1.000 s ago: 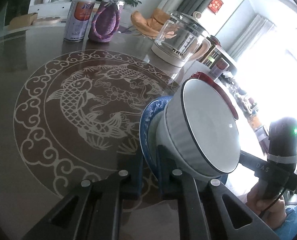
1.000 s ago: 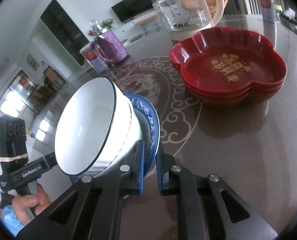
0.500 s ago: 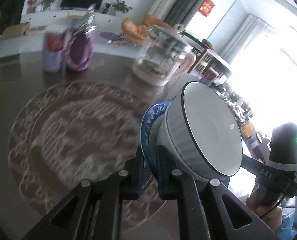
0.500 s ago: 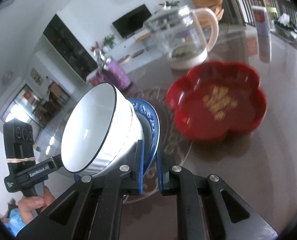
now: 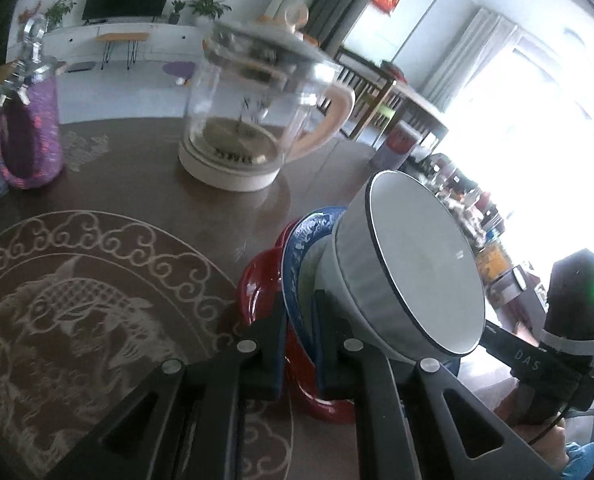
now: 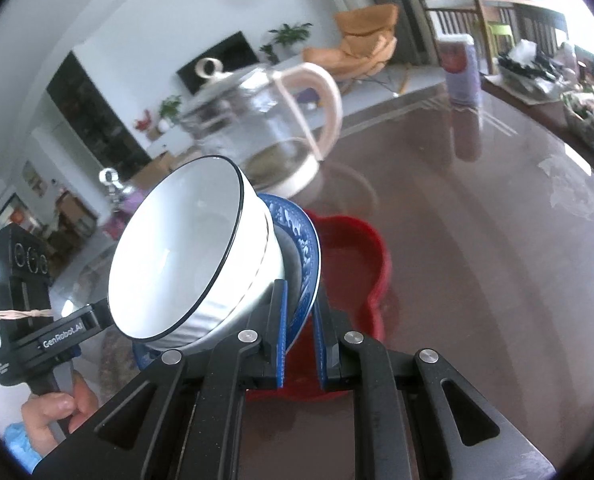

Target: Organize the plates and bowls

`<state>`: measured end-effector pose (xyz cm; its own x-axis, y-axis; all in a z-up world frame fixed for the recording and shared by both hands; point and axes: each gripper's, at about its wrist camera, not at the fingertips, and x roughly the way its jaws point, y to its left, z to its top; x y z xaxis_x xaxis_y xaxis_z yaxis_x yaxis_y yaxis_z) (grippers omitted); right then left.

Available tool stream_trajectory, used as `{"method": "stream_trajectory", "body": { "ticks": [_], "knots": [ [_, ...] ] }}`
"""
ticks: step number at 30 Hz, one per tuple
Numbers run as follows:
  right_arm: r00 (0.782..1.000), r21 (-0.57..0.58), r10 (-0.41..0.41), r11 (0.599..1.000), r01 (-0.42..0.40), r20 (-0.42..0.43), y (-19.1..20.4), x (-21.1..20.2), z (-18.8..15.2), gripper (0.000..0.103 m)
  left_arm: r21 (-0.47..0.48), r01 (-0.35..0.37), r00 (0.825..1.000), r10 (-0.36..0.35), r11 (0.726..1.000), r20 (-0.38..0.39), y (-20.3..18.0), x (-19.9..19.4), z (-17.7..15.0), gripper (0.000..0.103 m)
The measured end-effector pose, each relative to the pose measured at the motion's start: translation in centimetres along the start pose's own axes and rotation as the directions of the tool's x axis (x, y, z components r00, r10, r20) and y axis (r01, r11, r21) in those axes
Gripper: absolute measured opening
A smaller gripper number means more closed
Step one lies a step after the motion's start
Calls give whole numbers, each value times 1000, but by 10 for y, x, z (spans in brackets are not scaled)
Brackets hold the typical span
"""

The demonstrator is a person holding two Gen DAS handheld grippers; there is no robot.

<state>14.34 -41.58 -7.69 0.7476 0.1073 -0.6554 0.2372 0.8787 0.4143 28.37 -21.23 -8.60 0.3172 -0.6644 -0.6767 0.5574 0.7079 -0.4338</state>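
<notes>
**Blue plate and white bowl carried over the red dishes**

The left gripper (image 5: 300, 332) and the right gripper (image 6: 301, 334) each clamp the rim of the same blue patterned plate (image 5: 303, 236), one from either side, fingers closed tight on its edge. The plate is tilted steeply in both wrist views. A white bowl (image 5: 413, 264) with a thin dark rim sits on the plate's upper face; its inside is bare white, with nothing in it. The right wrist view shows the same bowl (image 6: 185, 256) resting against the blue plate (image 6: 307, 256).

Directly beneath the held plate lies the red flower-shaped dish (image 6: 357, 256), seen on the brown table (image 6: 497, 260); whether it is one dish or a stack cannot be told. It holds nothing visible. Whether the plate touches it cannot be told.

Beyond stands a glass kettle (image 5: 253, 120) on a cream base, with no liquid visible inside. A bottle in a purple knitted cover (image 5: 33, 132) stands to its left, and a can (image 6: 461, 72) stands farther off on the table.
</notes>
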Motion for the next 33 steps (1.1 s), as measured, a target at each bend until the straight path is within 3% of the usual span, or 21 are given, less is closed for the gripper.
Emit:
{"method": "stream_trajectory", "body": {
  "ticks": [5,11,14,15,16,17,18,19,20,25,28,30,32,33],
  "knots": [
    [999,20,-19,1000,20,-33,-17,19,-7,14,20,-35,999,36,999,-37,4,20,-3,10],
    [999,-30,-54,998,53,-8,-11,21,-5,14,76,-72,996,76,995,-43,2,23,-4,11],
    [997,-46,-70,997,69,-20,-8,20,-2,15,99,-123,992,124,988,-9,-2,12,3,16],
    [997,-53,-75,996,74,-22,-6,16,0,18,106,-148,989,147,983,16,-4,2,7,20],
    [996,-67,-91,994,90,-5,-3,9,2,23,116,-175,984,170,978,46,-7,-11,11,37],
    [992,-93,-121,988,125,39,1,-5,5,37,124,-197,979,189,973,73,-9,-22,14,63],
    [988,-110,-131,984,139,77,5,-19,8,52,133,-227,970,213,965,114,-13,-40,15,76],
    [985,-117,-139,982,151,105,9,-31,11,58,139,-252,961,231,958,155,-17,-56,15,92],
    [979,-122,-155,978,171,133,15,-46,14,68,148,-281,947,250,948,200,-22,-74,12,96],
    [940,-184,-280,931,316,196,60,-109,-2,76,151,-471,859,414,869,301,-57,-140,-25,103],
    [937,-183,-291,928,326,190,80,-131,-33,79,136,-516,836,462,846,297,-71,-166,-56,103],
    [939,-159,-290,934,320,185,89,-145,-61,80,121,-570,801,517,813,302,-80,-181,-84,103],
    [936,-133,-298,936,325,187,95,-155,-85,80,114,-630,752,567,768,336,-90,-195,-110,103],
    [934,-128,-305,935,330,184,98,-158,-94,80,110,-634,748,571,766,338,-92,-201,-117,103]
  ]
}}
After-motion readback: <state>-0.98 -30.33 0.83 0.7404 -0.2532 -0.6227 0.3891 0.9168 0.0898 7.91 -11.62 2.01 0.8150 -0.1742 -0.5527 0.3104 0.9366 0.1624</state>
